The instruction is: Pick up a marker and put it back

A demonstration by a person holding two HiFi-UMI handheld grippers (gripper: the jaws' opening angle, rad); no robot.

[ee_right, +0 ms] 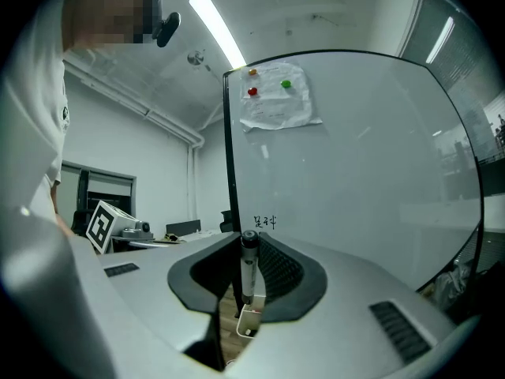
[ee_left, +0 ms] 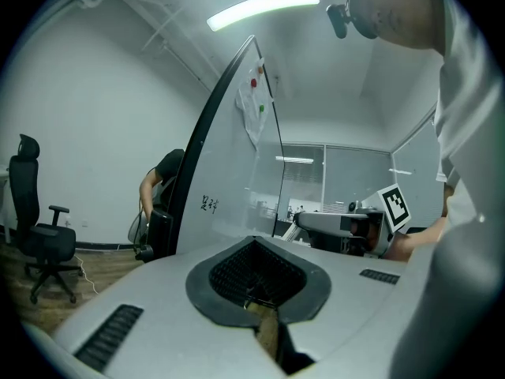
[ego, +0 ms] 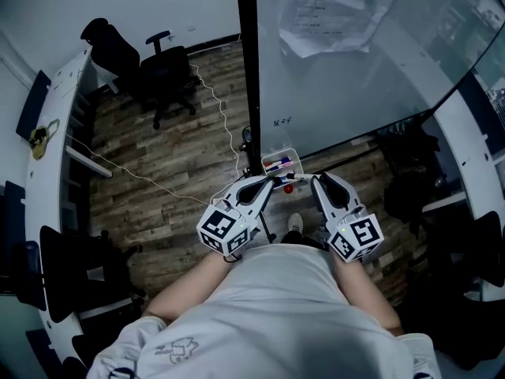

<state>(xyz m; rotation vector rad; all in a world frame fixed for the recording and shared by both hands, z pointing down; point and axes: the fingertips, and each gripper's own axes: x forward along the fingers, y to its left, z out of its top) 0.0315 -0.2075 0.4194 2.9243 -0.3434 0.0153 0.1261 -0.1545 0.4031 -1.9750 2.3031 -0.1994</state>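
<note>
The right tongs (ee_right: 247, 279) pinched a marker (ee_right: 248, 263); slipping, it could miss the tray (ego: 267, 163) at twelve o'clock. The left tongs (ee_left: 259, 290) sat pressed together.

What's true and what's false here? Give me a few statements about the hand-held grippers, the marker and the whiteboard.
1. The right hand-held gripper is shut on a marker. True.
2. The left hand-held gripper holds a marker too. False: nothing is between its jaws.
3. A paper sheet hangs on the whiteboard. True.
4. The office chair lies tipped over. False: it stands upright.
</note>
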